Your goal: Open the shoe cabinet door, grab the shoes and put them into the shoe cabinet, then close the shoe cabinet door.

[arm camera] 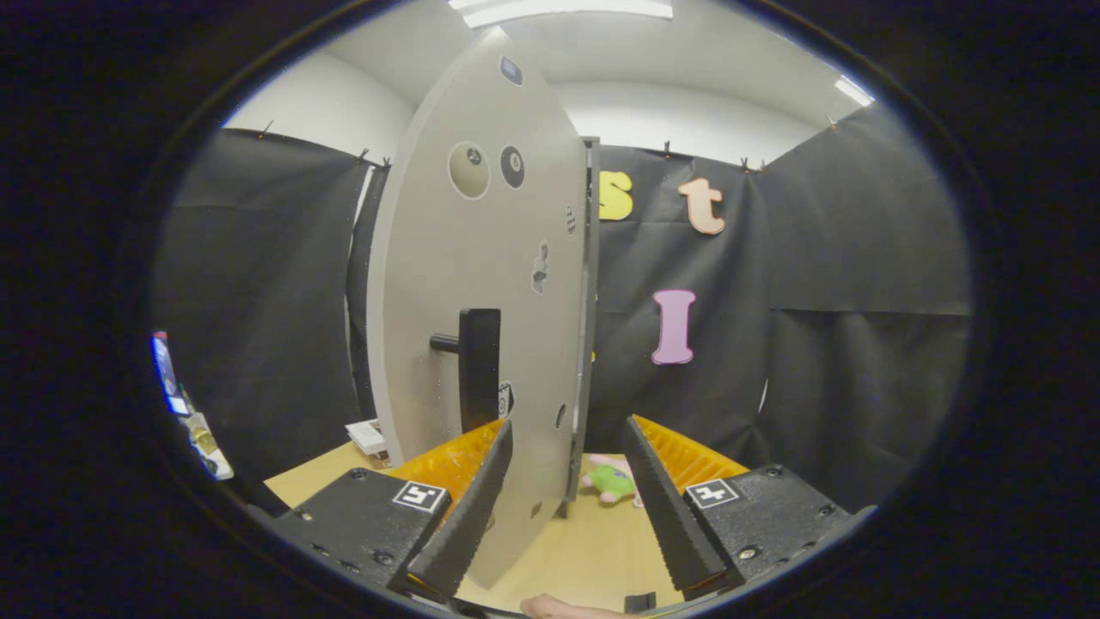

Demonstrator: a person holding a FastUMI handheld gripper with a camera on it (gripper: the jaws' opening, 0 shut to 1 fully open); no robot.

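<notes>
A: Where is the door (481, 327) standing?

B: It swings open toward the camera, nearly edge-on, tall and pale. Its free edge runs down just ahead of the gripper (567, 447), and its lower part drops between the two fingers, nearer the left one.

A: And the fingers themselves?

B: Spread apart. The left finger (468, 507) lies close against the door's face; whether it touches cannot be told. The right finger (662, 507) stands clear of the door's edge, with bare table (584, 550) showing between them. Nothing is clamped.

A: Does the door carry a handle?

B: Yes, a dark handle (477, 370) sticks out from the door's face, just above the left finger's tip. Higher on the door sit two round marks (490, 168) side by side.

A: The shoes?

B: A small pink and green thing (612, 480) lies on the table beyond the door's edge, between the fingers; whether it is a shoe cannot be told.

A: Anything else by the door?

B: A small white box (368, 437) rests on the table to the door's left.
</notes>
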